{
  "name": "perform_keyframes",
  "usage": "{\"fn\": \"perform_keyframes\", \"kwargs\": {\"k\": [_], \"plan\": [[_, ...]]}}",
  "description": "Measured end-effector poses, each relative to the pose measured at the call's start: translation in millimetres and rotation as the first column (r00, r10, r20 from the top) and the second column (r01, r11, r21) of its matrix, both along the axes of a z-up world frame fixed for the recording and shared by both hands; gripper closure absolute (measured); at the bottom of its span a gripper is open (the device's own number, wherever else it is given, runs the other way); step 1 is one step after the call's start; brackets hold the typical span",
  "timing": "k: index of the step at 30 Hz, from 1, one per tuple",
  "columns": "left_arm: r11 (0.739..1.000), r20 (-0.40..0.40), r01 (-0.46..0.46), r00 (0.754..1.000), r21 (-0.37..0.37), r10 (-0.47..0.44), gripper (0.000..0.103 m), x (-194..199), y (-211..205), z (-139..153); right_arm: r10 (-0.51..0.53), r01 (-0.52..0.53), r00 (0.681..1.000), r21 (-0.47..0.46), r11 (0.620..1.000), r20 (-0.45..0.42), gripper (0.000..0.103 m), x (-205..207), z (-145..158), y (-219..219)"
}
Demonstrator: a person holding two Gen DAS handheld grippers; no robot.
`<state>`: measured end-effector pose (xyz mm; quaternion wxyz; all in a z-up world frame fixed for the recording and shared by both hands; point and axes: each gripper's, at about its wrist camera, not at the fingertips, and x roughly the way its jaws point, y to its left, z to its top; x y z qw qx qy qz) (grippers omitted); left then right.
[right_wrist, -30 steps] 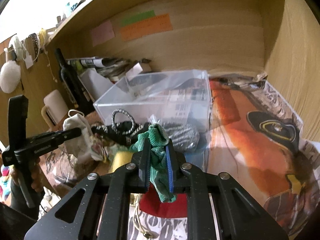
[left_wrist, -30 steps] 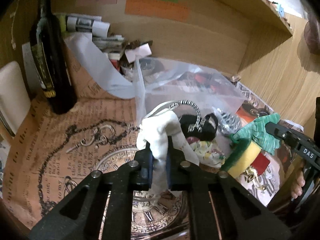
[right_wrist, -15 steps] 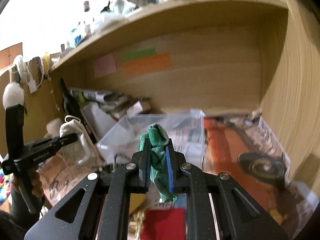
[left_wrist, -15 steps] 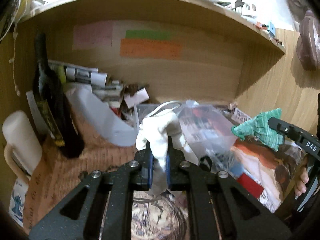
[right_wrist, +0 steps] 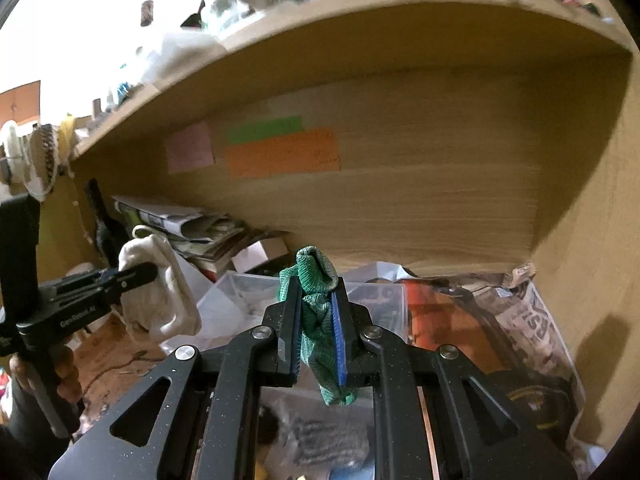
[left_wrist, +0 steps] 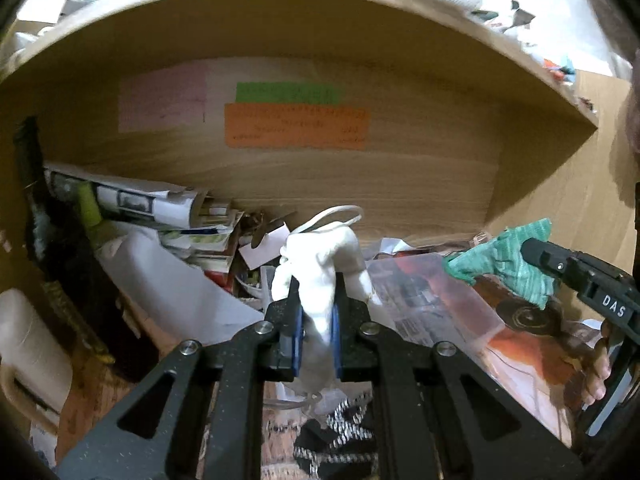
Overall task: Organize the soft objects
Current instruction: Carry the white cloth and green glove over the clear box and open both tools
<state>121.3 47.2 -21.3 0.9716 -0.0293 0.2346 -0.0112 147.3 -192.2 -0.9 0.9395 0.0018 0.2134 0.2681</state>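
Note:
My left gripper is shut on a white cloth pouch with a drawstring and holds it in the air in front of the clear plastic box. The pouch also shows in the right wrist view. My right gripper is shut on a green knitted cloth and holds it above the near side of the clear box. The green cloth shows at the right of the left wrist view. Both grippers are raised above the desk.
A dark bottle stands at the left. Rolled papers and clutter lie against the wooden back wall. A wooden shelf hangs overhead. A black-and-white patterned item lies below my left gripper. Printed paper covers the desk at right.
Both grippers have risen and tilted up with their cloths still held. The desk items have dropped out of view and the shelf fills more of both views.

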Motion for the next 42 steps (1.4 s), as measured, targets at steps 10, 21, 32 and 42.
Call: {"fn": "perform_keyframes", "kwargs": {"k": [10, 21, 32, 42], "plan": [[0.999, -0.135, 0.02, 0.991, 0.034, -0.016, 0.094, 62.7, -9.6, -29.0, -0.003, -0.007, 0.994, -0.097, 0.995, -0.106, 0.091, 51.8, -26.8, 24.1], [0.998, -0.287, 0.047, 0.957, 0.04, -0.033, 0.094, 104.8, -18.8, -66.2, -0.013, -0.037, 0.97, -0.196, 0.98, -0.244, 0.091, 82.5, -62.1, 42.8], [0.996, -0.27, 0.043, 0.963, 0.072, -0.022, 0.049, 98.3, -25.1, -63.8, 0.016, -0.089, 0.955, -0.236, 0.968, -0.295, 0.076, 80.2, -70.5, 50.5], [0.998, -0.164, 0.056, 0.985, 0.039, -0.049, 0.029, 60.0, -23.8, -27.2, 0.037, -0.073, 0.982, -0.193, 0.978, -0.183, 0.035, 47.0, -37.0, 39.3]]}}
